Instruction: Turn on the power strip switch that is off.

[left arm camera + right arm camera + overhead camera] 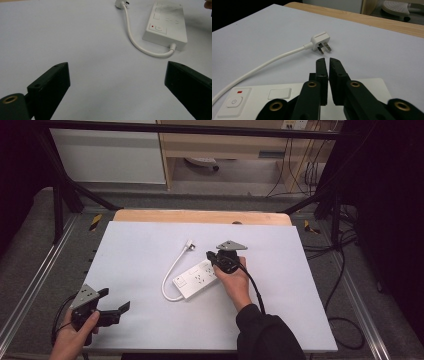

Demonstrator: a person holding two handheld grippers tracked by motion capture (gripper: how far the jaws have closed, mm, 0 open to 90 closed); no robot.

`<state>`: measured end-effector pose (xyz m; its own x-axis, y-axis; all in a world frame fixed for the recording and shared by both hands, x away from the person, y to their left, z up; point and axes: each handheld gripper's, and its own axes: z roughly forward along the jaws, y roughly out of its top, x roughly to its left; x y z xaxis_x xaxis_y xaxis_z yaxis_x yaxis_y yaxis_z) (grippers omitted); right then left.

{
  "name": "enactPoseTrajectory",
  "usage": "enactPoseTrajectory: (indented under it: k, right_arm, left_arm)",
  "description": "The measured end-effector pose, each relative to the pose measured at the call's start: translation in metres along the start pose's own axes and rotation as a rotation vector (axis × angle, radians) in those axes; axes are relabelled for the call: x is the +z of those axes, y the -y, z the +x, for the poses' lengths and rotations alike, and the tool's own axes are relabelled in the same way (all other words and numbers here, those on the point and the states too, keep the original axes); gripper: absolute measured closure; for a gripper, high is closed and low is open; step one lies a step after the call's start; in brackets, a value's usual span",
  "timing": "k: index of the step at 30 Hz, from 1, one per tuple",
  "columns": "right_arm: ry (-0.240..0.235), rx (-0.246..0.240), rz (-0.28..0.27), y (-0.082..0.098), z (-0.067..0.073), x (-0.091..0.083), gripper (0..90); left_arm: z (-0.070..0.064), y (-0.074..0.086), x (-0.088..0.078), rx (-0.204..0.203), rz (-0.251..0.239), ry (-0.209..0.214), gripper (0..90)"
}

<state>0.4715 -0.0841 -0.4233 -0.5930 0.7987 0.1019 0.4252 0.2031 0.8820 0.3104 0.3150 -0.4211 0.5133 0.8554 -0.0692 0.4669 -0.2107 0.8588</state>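
While two tongs hover, one power strip [196, 279] lies.

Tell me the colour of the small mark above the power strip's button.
Red mark on the power strip; right gripper view.

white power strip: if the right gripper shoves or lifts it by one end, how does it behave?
The power strip lies flat and boxy on the white table cover, so it probably slides rather than tips or rolls. Its casing looks smooth, perhaps slippery for the right gripper. The cord curves loosely, so it and the plug would likely trail.
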Motion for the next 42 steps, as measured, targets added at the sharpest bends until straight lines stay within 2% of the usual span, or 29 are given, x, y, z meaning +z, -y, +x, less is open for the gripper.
enactPoseTrajectory:
  k: [7,19,21,26,38,42]
  right_arm:
    - [-0.004,0.018,-0.017,-0.003,-0.001,-0.006,74.9]
    - [0.004,0.025,-0.048,-0.009,-0.003,-0.016,65.8]
    - [0.012,0.016,-0.052,-0.009,-0.004,-0.018,63.4]
    - [0.025,0.040,-0.064,-0.012,-0.006,-0.021,57.1]
    - [0.048,0.050,-0.067,-0.015,-0.009,-0.028,44.4]
    - [0.052,0.053,-0.069,-0.017,-0.010,-0.030,37.5]
  left_arm:
    - [0.000,0.000,0.000,0.001,0.002,0.000,6.3]
    - [0.000,0.000,0.000,0.002,0.004,0.001,6.3]
    - [0.000,0.000,0.000,0.003,0.005,0.001,6.3]
    - [0.000,0.000,0.000,0.003,0.006,0.002,6.2]
    - [0.000,0.000,0.001,0.003,0.008,0.005,6.2]
    - [0.000,0.000,0.001,0.001,0.008,0.005,6.2]
